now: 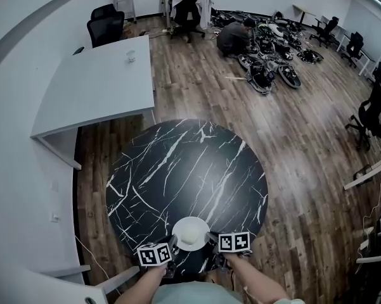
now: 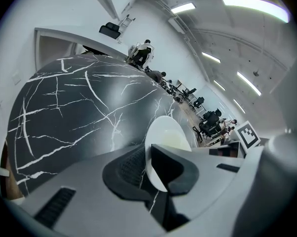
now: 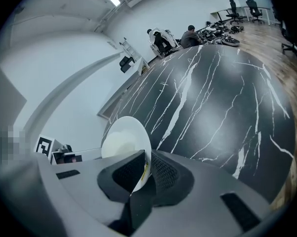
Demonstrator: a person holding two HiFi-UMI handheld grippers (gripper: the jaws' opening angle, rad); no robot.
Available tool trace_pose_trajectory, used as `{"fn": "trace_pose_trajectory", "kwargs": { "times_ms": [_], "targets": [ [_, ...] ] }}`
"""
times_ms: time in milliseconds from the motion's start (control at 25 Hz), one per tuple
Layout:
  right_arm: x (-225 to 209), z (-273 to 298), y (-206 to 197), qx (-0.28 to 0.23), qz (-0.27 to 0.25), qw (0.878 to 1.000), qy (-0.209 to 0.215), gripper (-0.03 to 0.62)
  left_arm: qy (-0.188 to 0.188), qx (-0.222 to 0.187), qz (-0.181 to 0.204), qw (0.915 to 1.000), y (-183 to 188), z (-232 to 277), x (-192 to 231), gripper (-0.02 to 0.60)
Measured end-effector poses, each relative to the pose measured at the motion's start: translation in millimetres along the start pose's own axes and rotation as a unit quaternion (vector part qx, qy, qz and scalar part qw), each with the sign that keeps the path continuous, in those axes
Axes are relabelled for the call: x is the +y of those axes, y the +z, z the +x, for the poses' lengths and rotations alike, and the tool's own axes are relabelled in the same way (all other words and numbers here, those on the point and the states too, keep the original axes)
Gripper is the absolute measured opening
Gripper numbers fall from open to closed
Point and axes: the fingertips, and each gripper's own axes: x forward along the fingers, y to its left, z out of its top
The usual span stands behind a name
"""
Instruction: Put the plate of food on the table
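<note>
A white plate with pale food on it is at the near edge of the round black marble table. My left gripper is shut on the plate's left rim. My right gripper is shut on its right rim. In the left gripper view the plate stands edge-on between the dark pads. In the right gripper view the plate rim is pinched between the pads. Whether the plate touches the tabletop cannot be told.
A grey desk with a small cup stands to the far left. Office chairs are behind it. One person crouches among gear on the wooden floor, and another sits at a far desk. More chairs line the right side.
</note>
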Motion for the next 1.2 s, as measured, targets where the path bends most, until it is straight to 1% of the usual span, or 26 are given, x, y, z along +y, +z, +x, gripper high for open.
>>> {"fn": "trace_pose_trajectory", "kwargs": {
  "times_ms": [360, 680, 960, 1200],
  "targets": [
    [-8, 13, 3, 0.012, 0.002, 1.000, -0.013, 0.041, -0.002, 0.021, 0.001, 0.9998, 1, 13, 8, 0.043],
    [-13, 14, -4, 0.015, 0.006, 0.999, -0.028, 0.041, -0.005, 0.035, 0.008, 0.9993, -6, 18, 11, 0.043],
    [-24, 19, -9, 0.015, 0.006, 0.999, -0.043, 0.041, -0.005, 0.041, 0.027, 0.9988, -8, 27, 11, 0.043],
    [-33, 24, -10, 0.016, -0.004, 0.998, -0.063, 0.041, 0.007, 0.055, 0.050, 0.9972, -17, 35, 13, 0.046]
  ]
}}
